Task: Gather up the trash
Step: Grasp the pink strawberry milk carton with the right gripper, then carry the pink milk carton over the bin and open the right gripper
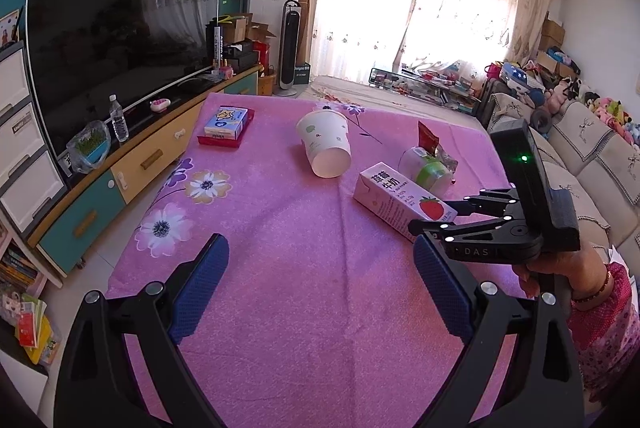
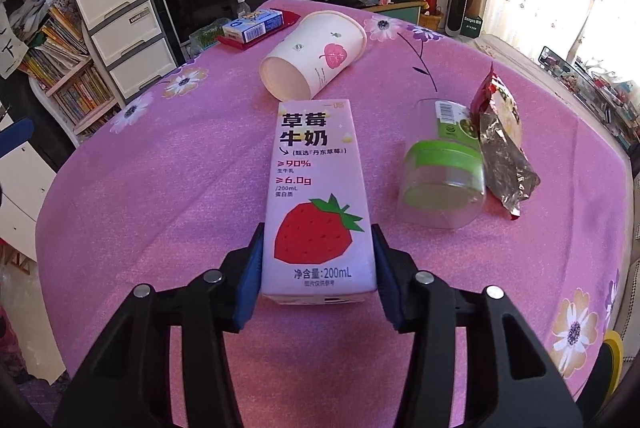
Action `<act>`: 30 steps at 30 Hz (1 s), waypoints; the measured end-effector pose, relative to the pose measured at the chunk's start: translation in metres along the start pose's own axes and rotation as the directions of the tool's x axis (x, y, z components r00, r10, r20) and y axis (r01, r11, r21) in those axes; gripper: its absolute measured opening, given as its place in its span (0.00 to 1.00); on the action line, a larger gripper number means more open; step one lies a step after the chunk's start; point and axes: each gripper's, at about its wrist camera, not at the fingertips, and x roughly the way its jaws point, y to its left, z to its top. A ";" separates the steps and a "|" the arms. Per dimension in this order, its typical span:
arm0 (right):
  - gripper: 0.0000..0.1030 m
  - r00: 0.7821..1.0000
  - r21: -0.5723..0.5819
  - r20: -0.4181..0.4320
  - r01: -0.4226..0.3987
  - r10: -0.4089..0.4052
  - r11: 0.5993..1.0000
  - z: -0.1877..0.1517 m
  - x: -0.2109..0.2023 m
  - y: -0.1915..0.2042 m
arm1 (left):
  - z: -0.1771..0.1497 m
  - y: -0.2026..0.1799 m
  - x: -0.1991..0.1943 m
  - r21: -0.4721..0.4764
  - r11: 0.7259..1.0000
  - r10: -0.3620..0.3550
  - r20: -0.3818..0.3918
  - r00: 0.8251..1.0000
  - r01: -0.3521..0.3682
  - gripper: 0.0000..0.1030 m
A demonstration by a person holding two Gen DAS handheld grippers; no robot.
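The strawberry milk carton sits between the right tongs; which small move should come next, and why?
Probably lift it. The right tongs already press both sides of the milk carton, which lies flat on the pink cloth; the left tongs hang open.

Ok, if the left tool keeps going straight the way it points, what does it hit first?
Probably the paper cup, lying on its side ahead of the open left tool; only bare tablecloth lies before it. Depth is hard to judge.

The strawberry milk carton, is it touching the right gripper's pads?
Touching. The right wrist view shows both blue pads pressed against the sides of the strawberry milk carton.
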 end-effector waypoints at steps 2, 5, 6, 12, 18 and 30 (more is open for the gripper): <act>0.46 1.000 -0.003 0.012 -0.008 0.008 1.000 -0.008 -0.012 0.003 | 0.001 -0.001 0.002 0.004 1.000 -0.001 -0.002 1.000 0.001 0.89; 0.46 0.999 0.001 0.034 -0.023 0.023 1.000 -0.020 -0.031 0.007 | 0.000 -0.003 0.003 0.007 1.000 -0.008 -0.003 1.000 0.008 0.89; 0.46 0.999 0.003 0.043 -0.026 0.025 1.000 -0.025 -0.038 0.007 | 0.001 -0.005 0.003 0.011 1.000 -0.009 -0.003 1.000 0.009 0.89; 0.46 0.994 0.051 0.111 -0.024 0.019 0.998 -0.056 -0.081 -0.002 | 0.002 -0.017 0.004 0.036 0.999 -0.020 -0.003 1.000 0.020 0.89; 0.46 0.985 0.158 0.161 0.037 -0.063 0.987 -0.094 -0.119 -0.035 | 0.003 -0.031 0.003 0.067 0.997 -0.025 0.000 1.000 0.025 0.89; 0.46 0.926 0.492 0.090 0.279 -0.367 0.825 -0.195 -0.181 -0.158 | 0.004 -0.060 0.011 0.110 0.993 -0.051 -0.017 0.999 0.053 0.89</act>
